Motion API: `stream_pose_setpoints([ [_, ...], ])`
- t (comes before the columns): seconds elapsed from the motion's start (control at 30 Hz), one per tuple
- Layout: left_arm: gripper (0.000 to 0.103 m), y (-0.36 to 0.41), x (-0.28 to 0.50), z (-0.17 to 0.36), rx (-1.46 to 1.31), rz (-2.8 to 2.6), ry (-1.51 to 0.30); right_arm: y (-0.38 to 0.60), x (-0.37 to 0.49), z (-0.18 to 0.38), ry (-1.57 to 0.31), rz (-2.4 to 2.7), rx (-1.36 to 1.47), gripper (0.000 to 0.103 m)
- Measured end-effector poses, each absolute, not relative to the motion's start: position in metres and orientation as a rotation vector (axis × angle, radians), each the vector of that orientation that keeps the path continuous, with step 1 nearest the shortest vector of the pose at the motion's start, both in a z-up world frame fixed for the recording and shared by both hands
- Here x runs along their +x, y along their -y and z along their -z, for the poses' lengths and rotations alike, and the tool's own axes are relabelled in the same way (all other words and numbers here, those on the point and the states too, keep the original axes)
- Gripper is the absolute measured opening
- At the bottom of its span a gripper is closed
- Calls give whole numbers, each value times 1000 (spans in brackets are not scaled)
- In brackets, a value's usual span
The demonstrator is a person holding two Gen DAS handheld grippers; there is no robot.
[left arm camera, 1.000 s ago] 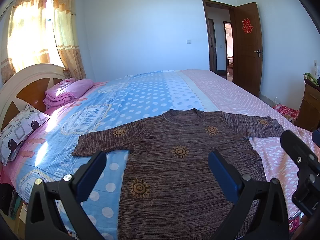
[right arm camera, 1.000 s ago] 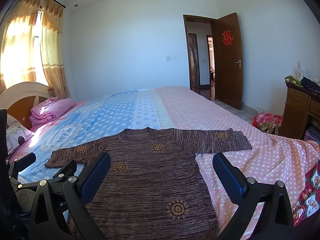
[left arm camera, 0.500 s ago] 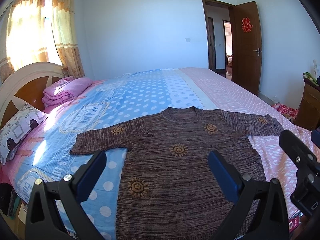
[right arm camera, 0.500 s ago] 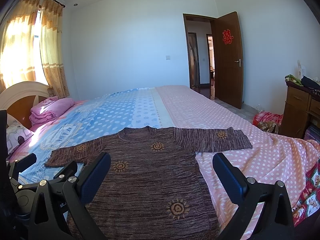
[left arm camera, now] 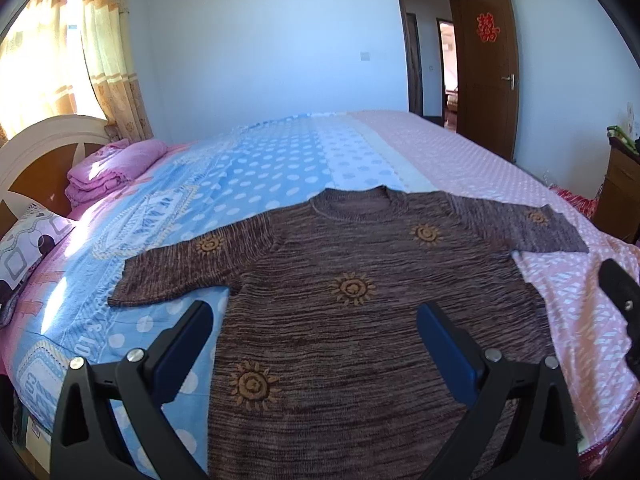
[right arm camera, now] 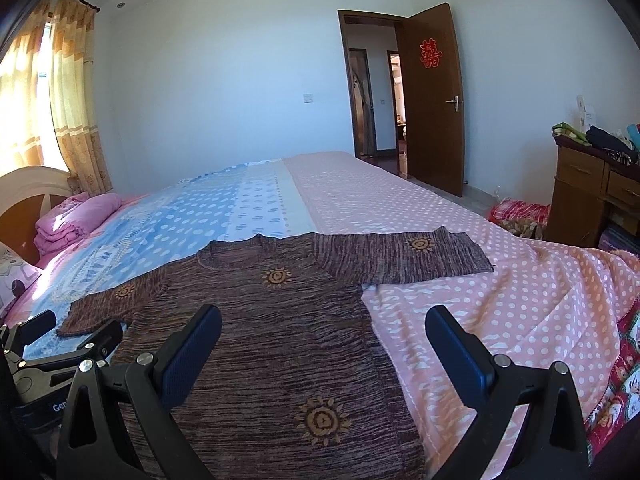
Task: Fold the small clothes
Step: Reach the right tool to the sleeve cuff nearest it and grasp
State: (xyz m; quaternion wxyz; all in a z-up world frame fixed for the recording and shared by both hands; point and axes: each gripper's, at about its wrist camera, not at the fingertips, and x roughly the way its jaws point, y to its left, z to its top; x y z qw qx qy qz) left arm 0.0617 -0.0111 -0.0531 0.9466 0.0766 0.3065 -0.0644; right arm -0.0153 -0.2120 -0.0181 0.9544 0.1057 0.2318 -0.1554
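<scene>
Both cams have crept fwd and dipped a little vs 1 s back: sweater fills more of each view, neckline sits lower in frame; garment itself unmoved.

Left tongs: spread wide, nothing between pads, hovering over lower-left body of sweater; left pad over blue dotted sheet just off the side seam, right pad over the knit. Right tongs: also spread, empty; left pad over the knit, right pad over pink dotted sheet past the right side seam.

Sweater lies flat, front up, both short sleeves out sideways, collar pointing away from tongs. Judgement: laid out this way so sleeves/sides can fold inward; each tong straddling a side edge suggests prep for a pinch near hem corners. No fold made yet.

Hidden/unclear: hem is cut off below both frames, behind tong bodies, so can't tell if it's straight. Height of pads above cloth not judgeable. Left sleeve end partly blocked by left tong in right cam.
</scene>
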Motion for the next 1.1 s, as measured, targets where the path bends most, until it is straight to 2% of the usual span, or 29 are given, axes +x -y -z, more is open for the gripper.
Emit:
stream_pose_setpoints([
  [0.2,103,15,93,70,155,129,-678,241,2,37,-513,350,243,100],
  [0.33,103,18,111,80,160,125,-704,251,18,43,-545,358,231,79],
  [0.6,103,2,151,95,138,157,-714,328,33,40,-564,427,290,79],
  [0.67,103,-9,166,102,100,152,-728,373,36,36,-574,486,328,68],
  [0.7,103,-14,175,107,83,138,-738,394,38,35,-584,513,355,55],
  [0.73,103,-19,184,112,65,123,-746,420,43,35,-604,535,396,52],
  [0.87,103,-32,203,135,-13,87,-771,497,75,54,-651,540,553,50],
  [1.0,102,-38,212,159,-44,64,-830,537,123,84,-723,529,585,50],
  [1.07,102,-38,212,159,-61,74,-842,549,146,106,-780,552,593,47],
  [1.1,103,-38,211,158,-66,75,-835,553,157,118,-809,551,603,40],
])
